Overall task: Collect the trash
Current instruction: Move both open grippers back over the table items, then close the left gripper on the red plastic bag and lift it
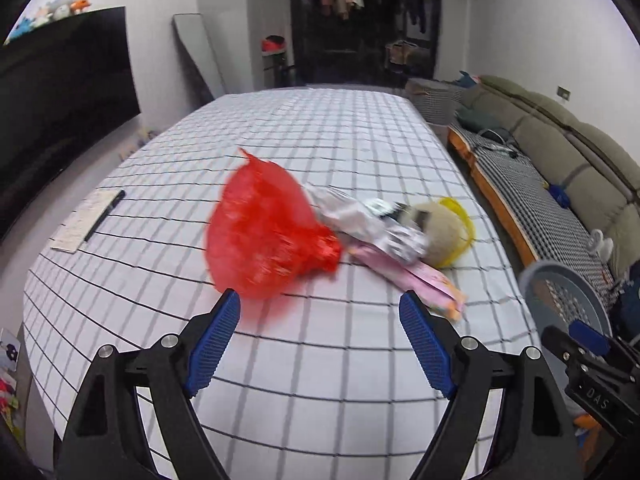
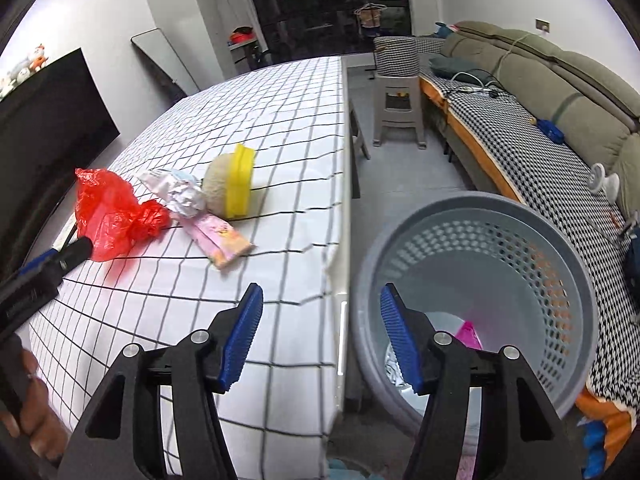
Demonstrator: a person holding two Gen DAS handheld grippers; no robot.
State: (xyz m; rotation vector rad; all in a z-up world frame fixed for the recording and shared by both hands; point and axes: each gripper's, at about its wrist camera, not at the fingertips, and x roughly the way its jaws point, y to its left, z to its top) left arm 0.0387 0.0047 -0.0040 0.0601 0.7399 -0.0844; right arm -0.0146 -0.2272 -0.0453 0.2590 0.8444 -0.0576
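Gaping wide, left claw (image 1: 320, 304) empty near red bag (image 1: 268, 232); right claw (image 2: 322, 304) apart (empty) beside basket (image 2: 560, 248).

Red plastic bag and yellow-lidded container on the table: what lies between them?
A crumpled silver foil wrapper lies between the red plastic bag and the yellow-lidded container, with a pink packet beneath its near end. The right wrist view shows it best.

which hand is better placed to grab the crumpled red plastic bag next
Probably left. The left gripper is open and empty, with the crumpled red plastic bag just ahead of its left finger. The right gripper, also open, sits at the table edge beside the grey perforated basket, farther from the bag.
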